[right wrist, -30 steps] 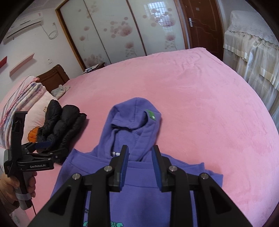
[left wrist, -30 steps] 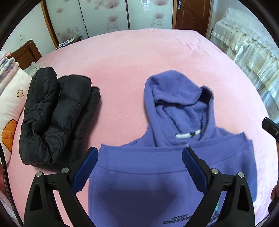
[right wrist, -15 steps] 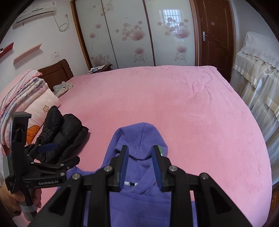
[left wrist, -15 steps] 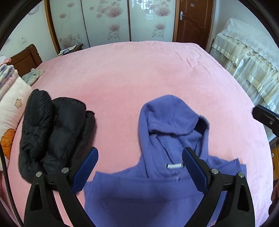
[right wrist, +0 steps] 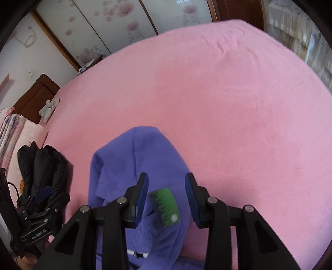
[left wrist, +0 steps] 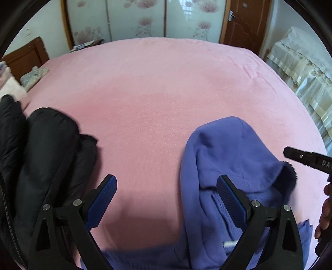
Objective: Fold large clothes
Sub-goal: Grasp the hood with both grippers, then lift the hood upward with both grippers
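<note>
Purple fleece hoodie (right wrist: 137, 166) lies on the pink plush bed cover (right wrist: 228, 103), its hood spread toward the far side and its body running out of view beneath both cameras. Nearest the right camera, the right gripper (right wrist: 167, 195) hangs over the hood's edge with its blue pads apart; its jaws have just been opening, and the green toothed patch (right wrist: 165, 204) on the hood sits in the gap without either pad pressing on it. In the left camera the left gripper (left wrist: 167, 199) is spread wide, one finger over bare pink cover, the other over the hood's left side, nothing clamped. Left of the hoodie, clear of it, a folded black puffer jacket (left wrist: 39, 166) rests near the bed's edge. Beyond are a wooden headboard (right wrist: 37, 95) and flowered sliding wardrobe doors (left wrist: 145, 18).

Risk, as I judge it: with only the hood under the jaws, a pinch here could catch one fleece layer and drag the garment crooked, or bunch it. The left gripper, half off the cloth, may close on bed cover instead.
</note>
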`<action>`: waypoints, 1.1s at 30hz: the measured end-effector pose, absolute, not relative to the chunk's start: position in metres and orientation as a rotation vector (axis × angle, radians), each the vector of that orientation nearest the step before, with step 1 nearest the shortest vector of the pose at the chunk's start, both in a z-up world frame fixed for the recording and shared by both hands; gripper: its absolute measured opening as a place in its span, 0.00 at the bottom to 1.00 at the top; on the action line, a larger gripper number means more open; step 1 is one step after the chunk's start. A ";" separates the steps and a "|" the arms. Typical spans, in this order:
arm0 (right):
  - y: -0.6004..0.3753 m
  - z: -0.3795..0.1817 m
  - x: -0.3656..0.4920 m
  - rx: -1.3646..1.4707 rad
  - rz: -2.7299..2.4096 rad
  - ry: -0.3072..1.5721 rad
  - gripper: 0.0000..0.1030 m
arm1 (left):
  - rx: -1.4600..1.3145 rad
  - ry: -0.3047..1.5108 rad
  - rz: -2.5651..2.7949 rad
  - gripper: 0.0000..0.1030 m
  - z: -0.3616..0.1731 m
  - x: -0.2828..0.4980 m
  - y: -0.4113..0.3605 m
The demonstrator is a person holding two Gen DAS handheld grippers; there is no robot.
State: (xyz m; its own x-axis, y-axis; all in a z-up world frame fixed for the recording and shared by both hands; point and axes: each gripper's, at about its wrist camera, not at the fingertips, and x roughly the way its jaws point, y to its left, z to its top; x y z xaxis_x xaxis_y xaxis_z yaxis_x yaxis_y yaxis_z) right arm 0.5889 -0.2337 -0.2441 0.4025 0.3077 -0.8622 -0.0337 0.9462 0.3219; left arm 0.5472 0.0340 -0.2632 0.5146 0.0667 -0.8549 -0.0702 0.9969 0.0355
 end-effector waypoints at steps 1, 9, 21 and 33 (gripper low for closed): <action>-0.234 -0.253 0.594 0.268 0.211 1.164 0.36 | 0.005 1.040 0.070 0.93 -0.269 0.555 0.033; -0.232 -0.283 0.612 0.248 0.248 1.218 0.36 | -0.031 1.176 0.035 0.86 -0.325 0.602 0.033; -0.216 -0.265 0.589 0.203 0.385 1.080 0.00 | -0.085 1.055 -0.072 0.09 -0.311 0.588 0.026; -0.240 -0.251 0.580 0.219 0.364 1.103 0.31 | -0.018 0.960 -0.140 0.09 -0.272 0.546 0.022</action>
State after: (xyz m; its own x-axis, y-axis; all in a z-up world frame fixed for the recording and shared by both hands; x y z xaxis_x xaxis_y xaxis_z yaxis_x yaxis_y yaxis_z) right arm 0.5804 -0.2395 -0.2509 0.4003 0.3927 -0.8280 -0.1779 0.9197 0.3501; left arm 0.5461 0.0225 -0.2717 0.5651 -0.1272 -0.8151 0.1108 0.9908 -0.0778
